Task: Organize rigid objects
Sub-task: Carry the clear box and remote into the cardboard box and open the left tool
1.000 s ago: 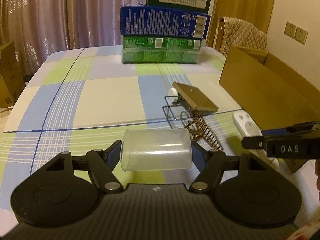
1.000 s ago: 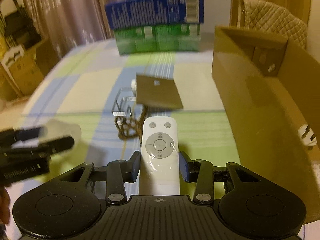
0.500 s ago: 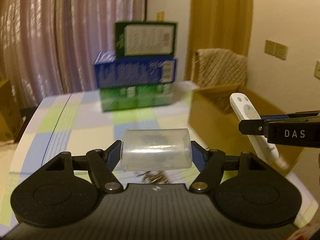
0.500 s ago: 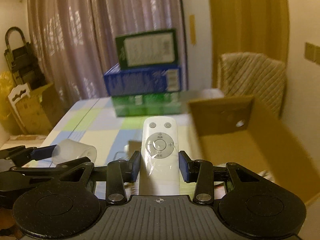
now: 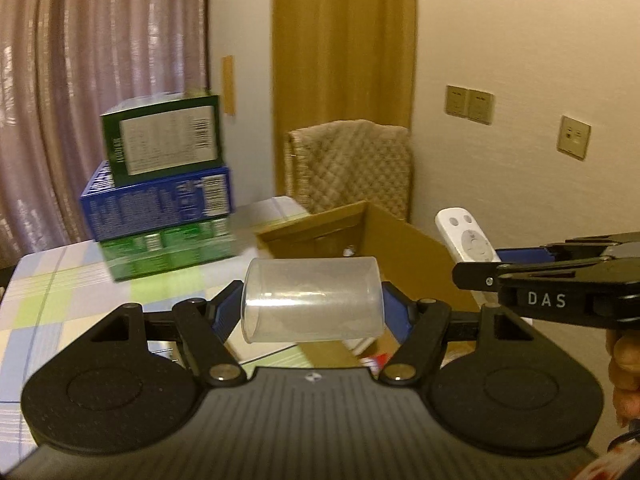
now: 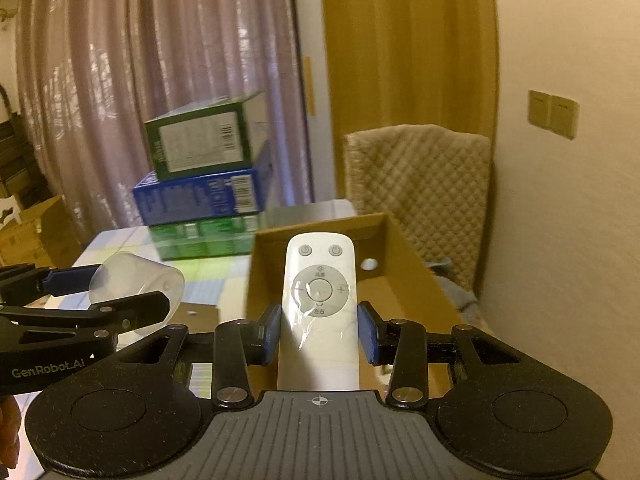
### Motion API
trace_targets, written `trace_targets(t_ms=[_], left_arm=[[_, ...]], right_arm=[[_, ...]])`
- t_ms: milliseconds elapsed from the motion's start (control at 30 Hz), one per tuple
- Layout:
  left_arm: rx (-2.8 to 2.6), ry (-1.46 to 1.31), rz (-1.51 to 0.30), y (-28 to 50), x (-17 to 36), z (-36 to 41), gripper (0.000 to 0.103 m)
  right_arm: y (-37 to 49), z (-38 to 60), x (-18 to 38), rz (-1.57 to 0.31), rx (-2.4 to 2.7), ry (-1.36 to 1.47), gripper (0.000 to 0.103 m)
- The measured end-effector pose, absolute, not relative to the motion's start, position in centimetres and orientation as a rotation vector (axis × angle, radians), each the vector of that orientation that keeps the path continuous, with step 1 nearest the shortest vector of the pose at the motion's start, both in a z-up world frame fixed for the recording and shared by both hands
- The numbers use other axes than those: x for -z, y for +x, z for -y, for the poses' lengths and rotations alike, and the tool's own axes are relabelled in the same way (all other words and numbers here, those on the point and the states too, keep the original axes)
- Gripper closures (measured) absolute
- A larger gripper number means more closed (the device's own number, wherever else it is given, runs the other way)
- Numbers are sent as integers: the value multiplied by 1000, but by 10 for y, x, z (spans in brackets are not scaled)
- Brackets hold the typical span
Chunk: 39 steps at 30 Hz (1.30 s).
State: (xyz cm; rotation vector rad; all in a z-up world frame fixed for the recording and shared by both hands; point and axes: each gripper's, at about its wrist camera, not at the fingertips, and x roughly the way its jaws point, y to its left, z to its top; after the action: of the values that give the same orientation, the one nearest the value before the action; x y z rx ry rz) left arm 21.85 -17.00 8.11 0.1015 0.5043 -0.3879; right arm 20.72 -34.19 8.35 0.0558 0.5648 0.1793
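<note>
Both grippers rose; only right wrist shows remote (image 6: 319, 304) buttons clearly.

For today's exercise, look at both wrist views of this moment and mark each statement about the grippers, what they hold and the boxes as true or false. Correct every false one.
1. The left gripper holds a clear plastic cup lying sideways. True.
2. The right gripper is empty. False: it is shut on a white remote control.
3. The cardboard box is open at the top. True.
4. The stack of cartons has the blue one on top. False: a dark green one is on top, blue in the middle.
5. The remote's buttons face away from the right wrist camera. False: they face it.
</note>
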Motion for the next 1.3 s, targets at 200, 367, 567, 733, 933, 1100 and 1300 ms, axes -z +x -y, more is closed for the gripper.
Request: trace_targets(t_ms=[200, 367, 567, 733, 933, 1100, 1300], left_arm=[[429, 111, -531, 226, -72, 202, 35], [452, 129, -560, 232, -60, 220, 35], [455, 135, -594, 239, -44, 234, 35], [453, 132, -619, 246, -34, 241, 35], [451, 113, -646, 253, -25, 249, 35], [451, 114, -660, 258, -18, 255, 35], [456, 117, -665, 262, -14, 259, 35]], right_arm=[[205, 374, -79, -580, -159, 75, 66], [210, 393, -69, -601, -149, 96, 66], [217, 403, -59, -621, -150, 106, 66], [223, 409, -52, -635, -151, 111, 66], [230, 415, -43, -652, -146, 116, 66], [233, 420, -37, -661, -145, 124, 66], [235, 423, -34, -667, -144, 130, 66]])
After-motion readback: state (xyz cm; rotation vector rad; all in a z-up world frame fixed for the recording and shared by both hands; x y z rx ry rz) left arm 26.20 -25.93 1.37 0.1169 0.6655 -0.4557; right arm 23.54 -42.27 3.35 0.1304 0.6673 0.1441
